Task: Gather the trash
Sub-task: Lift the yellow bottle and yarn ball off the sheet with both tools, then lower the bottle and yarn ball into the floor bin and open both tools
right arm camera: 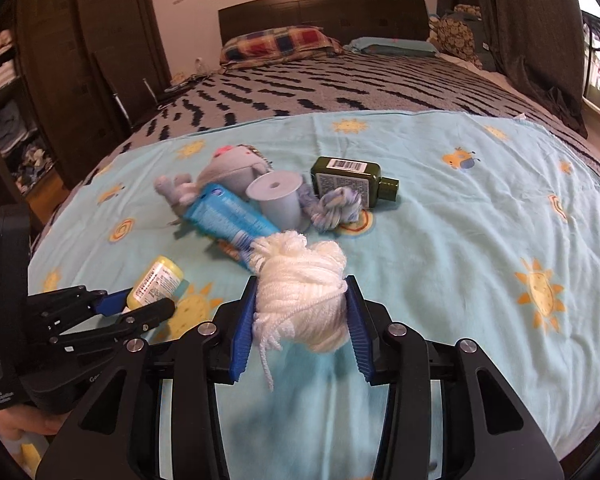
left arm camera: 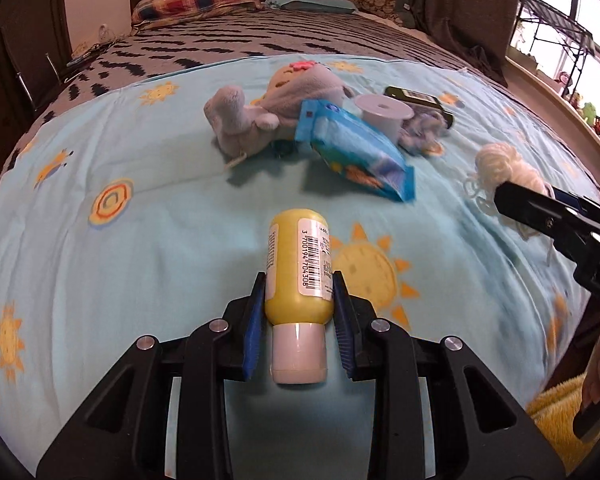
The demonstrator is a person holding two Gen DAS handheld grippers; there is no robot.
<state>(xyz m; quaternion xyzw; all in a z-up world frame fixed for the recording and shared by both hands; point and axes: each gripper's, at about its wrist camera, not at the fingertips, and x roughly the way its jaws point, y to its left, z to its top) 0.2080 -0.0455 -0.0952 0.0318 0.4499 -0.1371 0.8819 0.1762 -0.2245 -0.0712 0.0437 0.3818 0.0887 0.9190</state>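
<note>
- Bed sheet [left arm camera: 140, 240] lies under both tools.
- Left hand-held gripper [left arm camera: 299, 280] clamps the yellow bottle [left arm camera: 298, 264] between its 2 fingers.
- Right hand-held gripper [right arm camera: 301, 285] clamps the white yarn [right arm camera: 300, 292] likewise.

Bed [right arm camera: 380, 84]: sheet [right arm camera: 460, 240] spread over its near half, blanket [right arm camera: 340, 88] behind it, two pillows [right arm camera: 276, 42] at the headboard.

On the sheet, a central cluster: stuffed toy [right arm camera: 228, 168] at the left; packet [right arm camera: 228, 212] leaning against the toy's near side; spool [right arm camera: 278, 196] upright just right of the toy, touching the packet; knotted rope [right arm camera: 336, 206] right of the spool; flat bottle [right arm camera: 348, 178] lying behind the rope.

Nearer than the cluster: squeeze bottle [left arm camera: 298, 276] between the left gripper [left arm camera: 298, 304] jaws, cap toward the camera; ball of yarn [right arm camera: 300, 296] to its right, between the right gripper [right arm camera: 300, 312] jaws.
</note>
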